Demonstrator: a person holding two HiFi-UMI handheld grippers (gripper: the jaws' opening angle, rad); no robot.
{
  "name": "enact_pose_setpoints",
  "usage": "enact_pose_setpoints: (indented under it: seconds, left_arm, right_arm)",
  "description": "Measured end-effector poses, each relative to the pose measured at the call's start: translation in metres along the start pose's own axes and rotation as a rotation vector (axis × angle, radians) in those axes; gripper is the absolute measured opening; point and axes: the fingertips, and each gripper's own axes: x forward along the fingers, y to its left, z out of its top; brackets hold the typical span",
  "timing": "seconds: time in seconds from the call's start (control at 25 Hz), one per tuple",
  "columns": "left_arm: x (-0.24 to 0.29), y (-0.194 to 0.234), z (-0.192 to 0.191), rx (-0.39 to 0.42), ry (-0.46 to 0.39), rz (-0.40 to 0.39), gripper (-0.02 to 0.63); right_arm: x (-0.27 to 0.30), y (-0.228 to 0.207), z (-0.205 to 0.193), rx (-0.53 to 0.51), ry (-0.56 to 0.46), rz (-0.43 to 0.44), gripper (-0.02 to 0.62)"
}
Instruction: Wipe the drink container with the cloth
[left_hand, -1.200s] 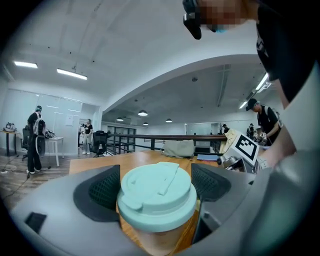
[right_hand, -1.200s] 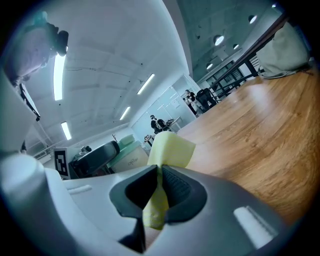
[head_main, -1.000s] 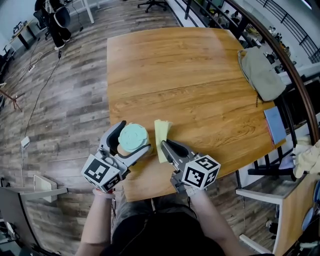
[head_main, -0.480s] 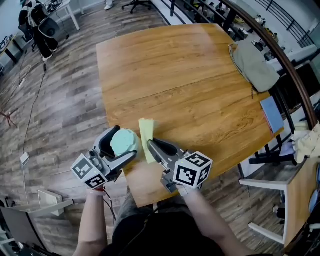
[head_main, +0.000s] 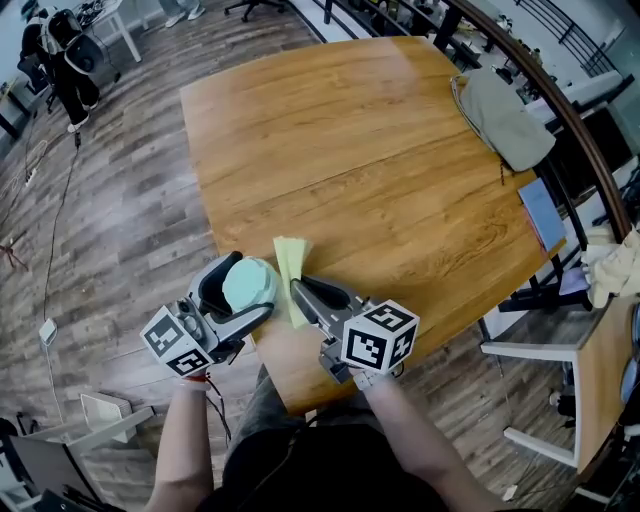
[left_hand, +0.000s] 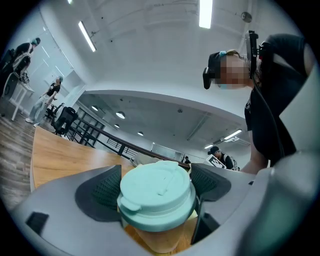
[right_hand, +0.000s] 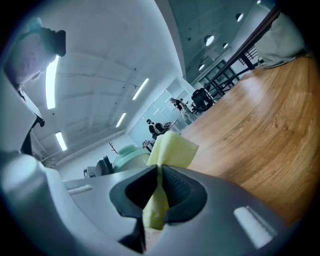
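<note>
Left tongs (head_main: 248, 287) clamped on the tan body of the drink container (left_hand: 156, 192), just under its mint-green lid. The container is at the near edge of the bench (head_main: 380, 170). Right tongs (head_main: 298, 290) pressed together on a folded yellow cloth (head_main: 291, 262), which juts out just beside the container, on the person's right of it; contact cannot be told. A grey bag (head_main: 500, 120) lies well beyond the container.

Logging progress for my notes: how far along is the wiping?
Done: both pickups. The left tongs grip the mint-lidded cup; the right tongs pinch the yellow cloth. In hand: cloth held beside the cup, contact unclear. Left: the actual wiping.
</note>
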Motion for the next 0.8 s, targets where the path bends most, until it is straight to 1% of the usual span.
enact_pose_setpoints:
  seconds: [0.2,0.48,0.8]
  left_arm:
    - [-0.005,0.006,-0.002,-0.010,0.014,-0.013,0.433]
    - [-0.005,0.011,-0.003,-0.026,0.017,-0.032,0.434]
    - [-0.001,0.008,-0.002,-0.008,0.040,-0.080,0.434]
  right_arm:
    - [-0.004,-0.027,-0.022,0.025,0.034,-0.074,0.038]
    - [-0.014,-0.053,-0.043,0.042,0.068,-0.147,0.038]
    - [-0.026,-0.078,-0.064,0.038,0.136,-0.234,0.038]
